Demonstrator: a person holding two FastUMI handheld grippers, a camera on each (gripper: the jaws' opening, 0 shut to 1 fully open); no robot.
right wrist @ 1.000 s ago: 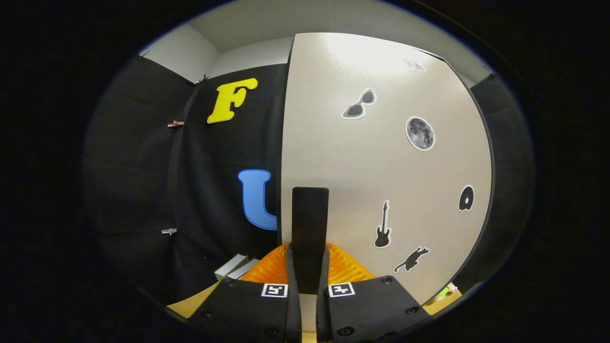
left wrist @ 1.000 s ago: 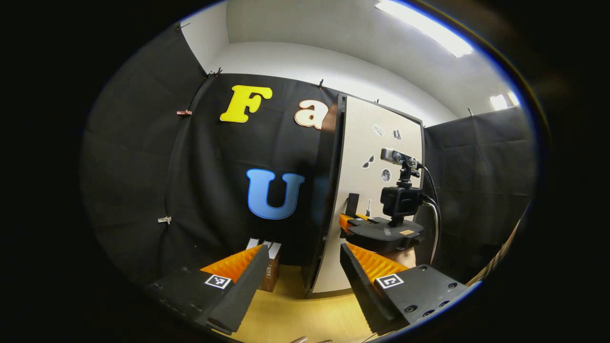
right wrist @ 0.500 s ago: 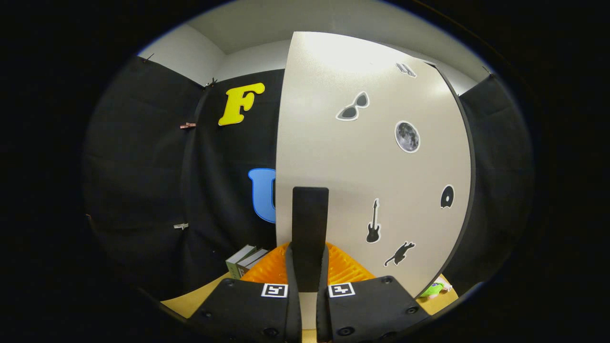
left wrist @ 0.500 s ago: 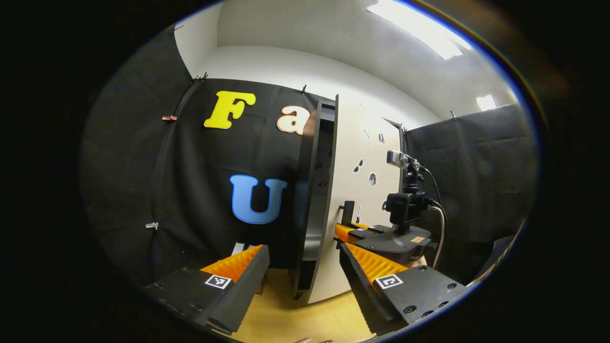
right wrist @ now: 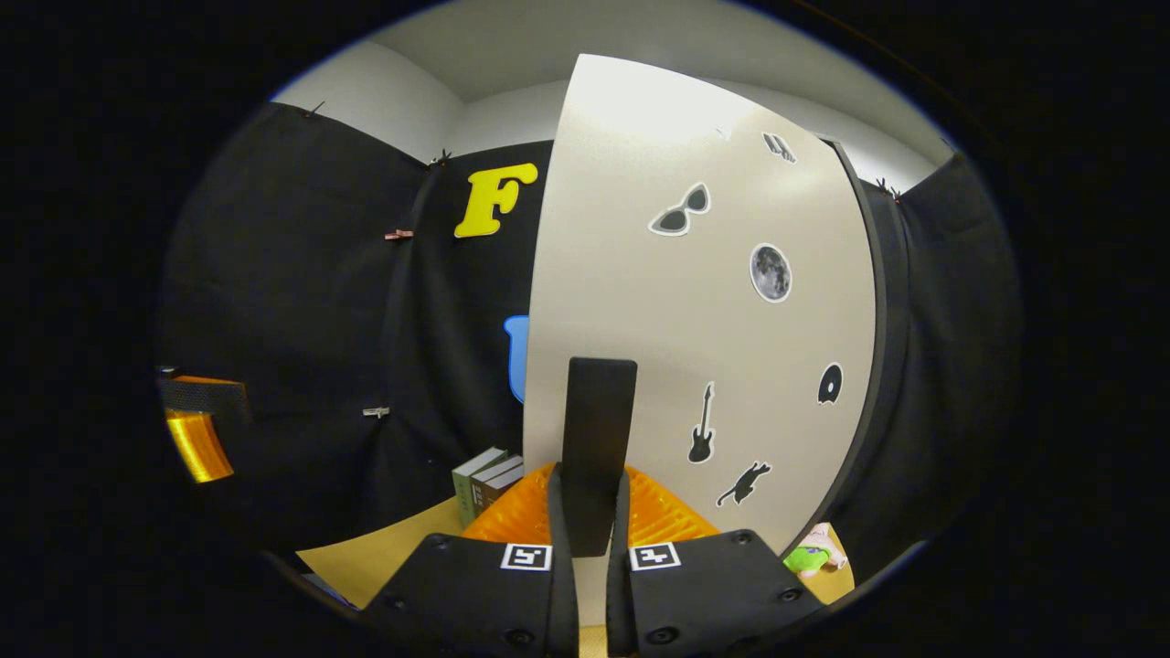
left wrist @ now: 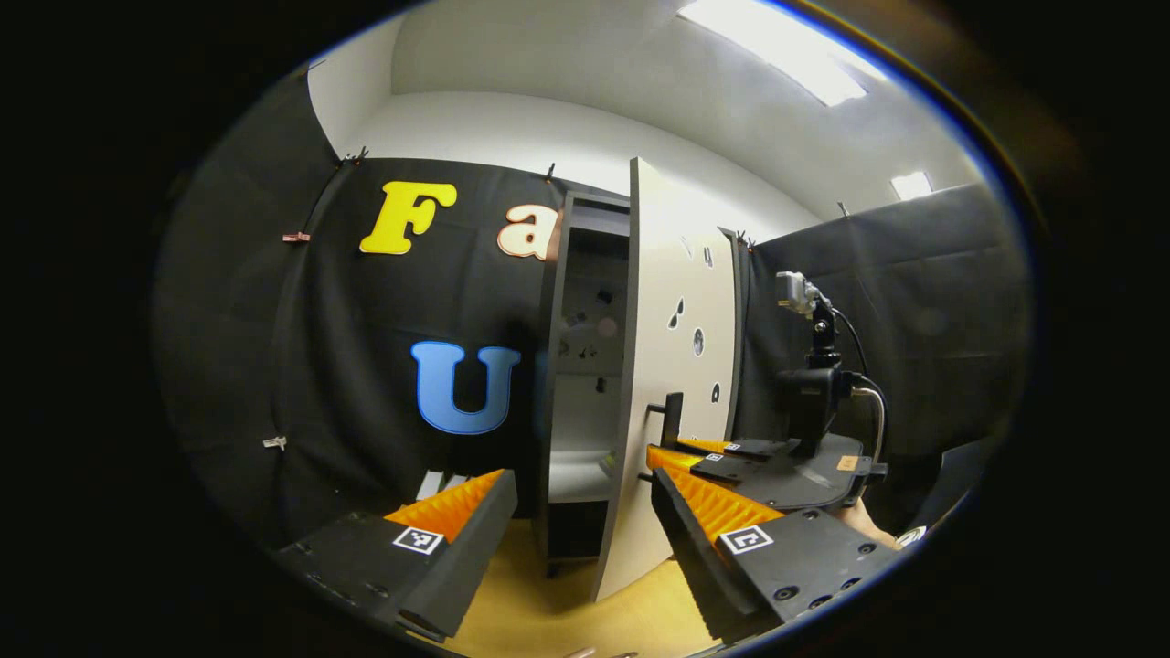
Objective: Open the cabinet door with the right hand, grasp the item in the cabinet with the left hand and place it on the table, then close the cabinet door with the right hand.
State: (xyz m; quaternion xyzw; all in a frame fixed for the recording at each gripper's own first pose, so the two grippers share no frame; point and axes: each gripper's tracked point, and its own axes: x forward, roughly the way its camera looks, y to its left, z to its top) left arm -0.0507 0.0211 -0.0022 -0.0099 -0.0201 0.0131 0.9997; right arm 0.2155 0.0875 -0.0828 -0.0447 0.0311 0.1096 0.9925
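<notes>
Cabinet (left wrist: 585, 366): a tall dark carcass standing on the table (left wrist: 539, 603), at 12 o'clock from the left gripper in the left gripper view. Its interior is exposed, with a pale shelf low inside; the contents of the shelf are too small and blurred to identify, so the position of the item to be taken cannot be told.

Cabinet door (right wrist: 695, 311): a pale panel with dark edges, swung partly open and seen nearly edge-on in the left gripper view, broadside in the right gripper view. Dark stickers (sunglasses, moon, guitar, cat) lie on its outer face.

Right gripper (right wrist: 590, 512): its two fingers are clenched on the door handle (right wrist: 596, 439), a dark upright bar at 12 o'clock in the right gripper view. In the left gripper view this gripper (left wrist: 672, 448) appears at 2 o'clock, against the door's free edge.

Left gripper (left wrist: 580, 521): fingers spread wide, grasping nothing, held in front of the cabinet opening and apart from it.

Books (right wrist: 484, 480): a small upright group on the table at 10 o'clock from the right gripper.

Green toy (right wrist: 809, 556): lying on the table at 3 o'clock, beside the door's hinge side.
</notes>
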